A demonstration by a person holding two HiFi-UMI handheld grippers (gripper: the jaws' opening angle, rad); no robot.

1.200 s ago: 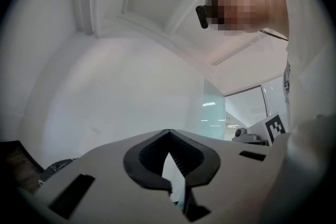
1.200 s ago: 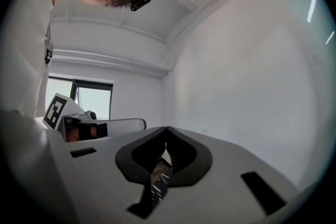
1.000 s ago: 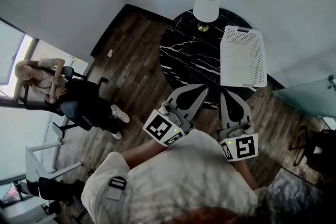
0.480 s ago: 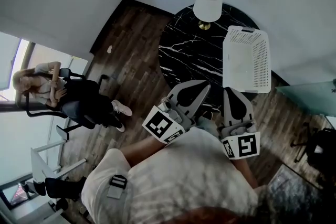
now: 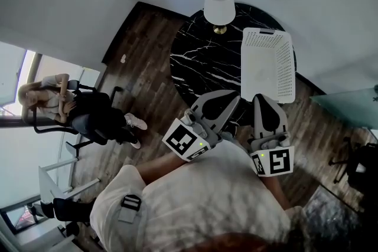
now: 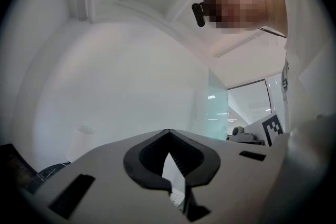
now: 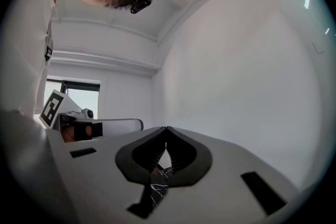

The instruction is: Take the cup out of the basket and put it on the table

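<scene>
Right now I hold both tools low and close to my chest, short of the bench (image 5: 195, 62). The left tool (image 5: 221, 104) has its jaws pressed together at the tips, with nothing gripped between them. The right tool (image 5: 266, 104) is the same, tips touching and empty, and a sliver of the dark veined bench top shows through the gap lower down between its pads. Both tools point toward the bench.

The white basket (image 5: 267, 33) stands on the right part of the round black bench, its long side running away from me. Its near end lies just beyond the right tool's tips in the head view. As for the cup, I cannot make it out: the inside of the basket reads as plain white from above.

A lamp (image 5: 218, 6) with a white shade stands at the far edge of the bench, near the basket's far left corner. Off to the left, well apart from the bench, a person (image 5: 59, 103) sits on a chair on the wooden floor (image 5: 147, 56).
</scene>
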